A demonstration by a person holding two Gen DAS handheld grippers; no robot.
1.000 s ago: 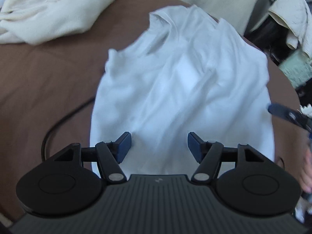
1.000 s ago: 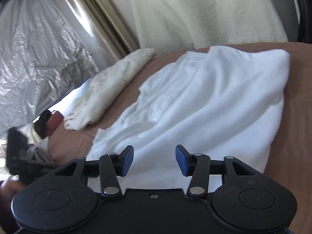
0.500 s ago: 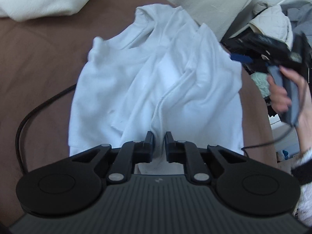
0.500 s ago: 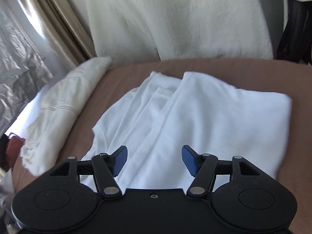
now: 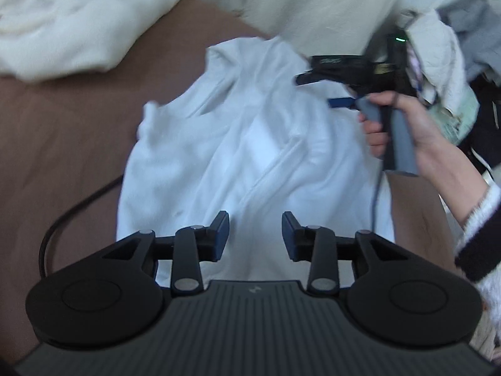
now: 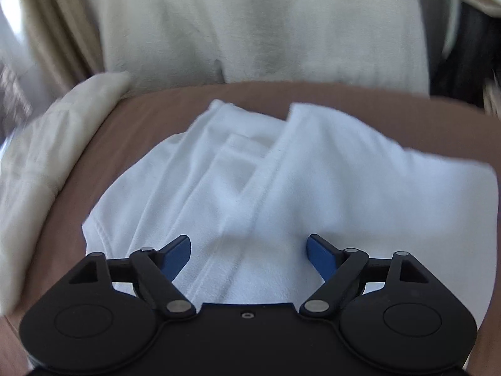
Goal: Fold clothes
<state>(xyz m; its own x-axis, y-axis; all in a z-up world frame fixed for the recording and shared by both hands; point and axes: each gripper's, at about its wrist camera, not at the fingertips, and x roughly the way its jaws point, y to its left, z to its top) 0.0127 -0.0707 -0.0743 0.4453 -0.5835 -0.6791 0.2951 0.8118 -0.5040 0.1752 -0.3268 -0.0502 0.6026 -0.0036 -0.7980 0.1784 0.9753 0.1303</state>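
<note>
I count one white garment [image 5: 250,144] in front of me, spread on one brown surface [image 5: 62,131]. I hold two grippers: my left gripper [image 5: 255,235] and my right gripper [image 6: 249,250]. One black cable [image 5: 72,216] trails beside the garment.

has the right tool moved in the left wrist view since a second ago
Yes. The right tool was only a sliver at the right edge; now it sits up and inward over the white shirt, its jaws opening with nothing between them.

2 wrist views, close, downward; share shirt [image 5: 250,144].
</note>
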